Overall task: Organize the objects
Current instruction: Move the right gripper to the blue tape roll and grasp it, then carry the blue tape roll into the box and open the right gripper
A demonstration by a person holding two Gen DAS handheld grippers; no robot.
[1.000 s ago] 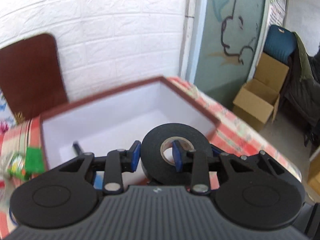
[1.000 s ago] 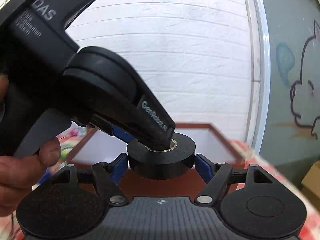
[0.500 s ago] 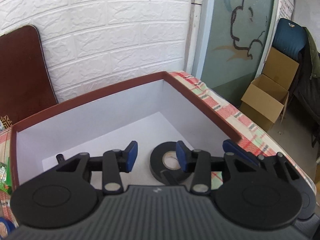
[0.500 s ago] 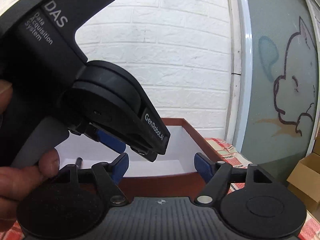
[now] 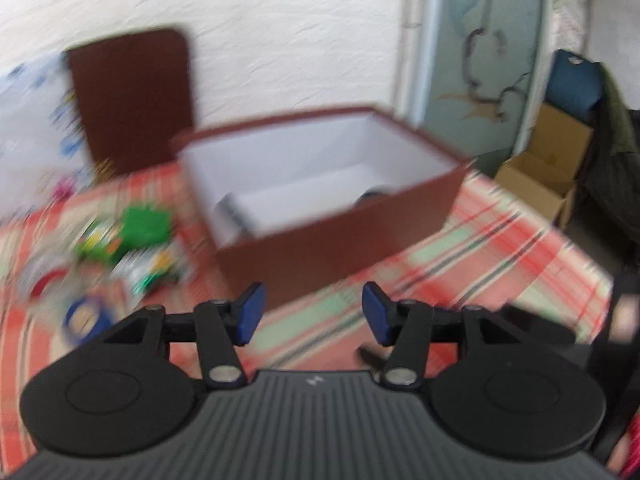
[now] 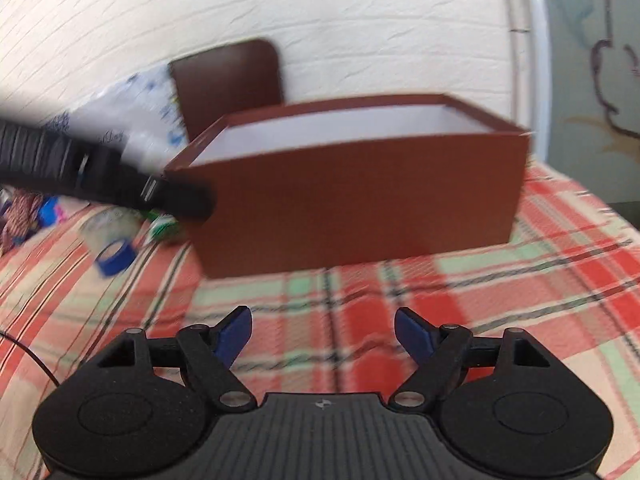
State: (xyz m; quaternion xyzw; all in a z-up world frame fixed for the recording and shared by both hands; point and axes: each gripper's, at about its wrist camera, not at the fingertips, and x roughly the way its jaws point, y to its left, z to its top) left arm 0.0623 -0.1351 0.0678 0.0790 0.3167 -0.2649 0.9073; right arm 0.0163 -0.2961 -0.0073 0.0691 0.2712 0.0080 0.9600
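Biggest hazard, as a guess: a fast, blurred sweep of the left gripper (image 5: 310, 314) past the brown box (image 5: 340, 236) on the checked tablecloth (image 6: 360, 300) could clip the near wall and shove the box along, or plough into the heap left of it. Next worry: the heap of small things (image 5: 132, 240) lies tightly packed, green packet against wrappers, so a hurried pinch could catch two at once or knock the blue tape roll (image 6: 116, 258) rolling. Smaller still: the black tape roll (image 5: 374, 194), barely showing as a dark edge behind the box's near wall, already inside and safe unless the box gets tipped. Pose: left gripper out of the box, angled downward over the cloth in front of it, jaws just been opening, now spread with nothing between them. Right gripper (image 6: 322, 334) low over the cloth facing the box, jaws spread wide, also empty.
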